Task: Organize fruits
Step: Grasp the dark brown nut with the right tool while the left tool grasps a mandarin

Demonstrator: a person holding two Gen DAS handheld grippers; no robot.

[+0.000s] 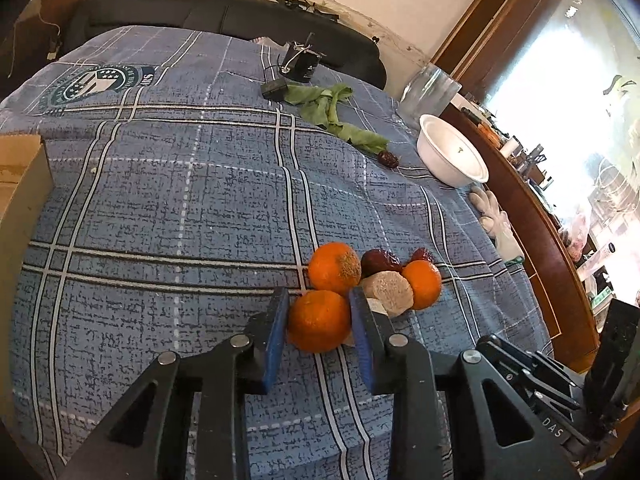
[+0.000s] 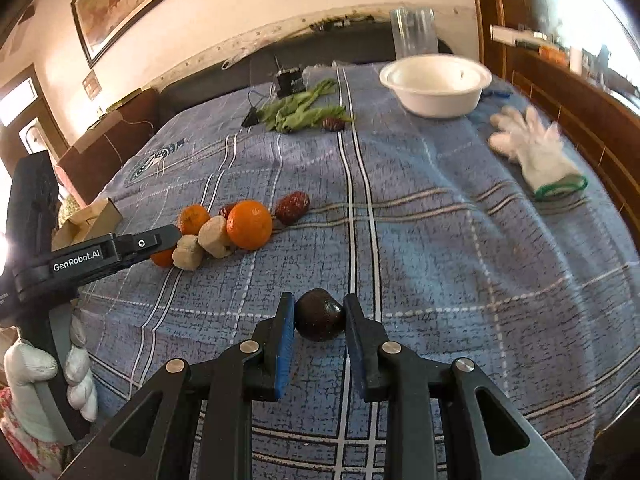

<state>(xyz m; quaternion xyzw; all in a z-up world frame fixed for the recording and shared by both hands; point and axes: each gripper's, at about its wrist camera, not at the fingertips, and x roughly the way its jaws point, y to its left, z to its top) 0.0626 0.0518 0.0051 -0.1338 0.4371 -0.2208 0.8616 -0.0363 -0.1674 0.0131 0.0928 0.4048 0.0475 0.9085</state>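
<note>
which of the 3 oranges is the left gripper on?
The nearest orange, clamped between the left gripper's blue pads; the other two sit behind it, untouched.

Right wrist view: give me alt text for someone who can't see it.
The right gripper is shut on a dark round fruit above a blue plaid cloth. To its left, the left gripper reaches into a cluster of oranges; a white bowl stands at the far edge.

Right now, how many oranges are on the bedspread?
3. One sits between the left hand-held gripper pads, one just behind it, one right of the beige chunks. Others may be hidden.
</note>
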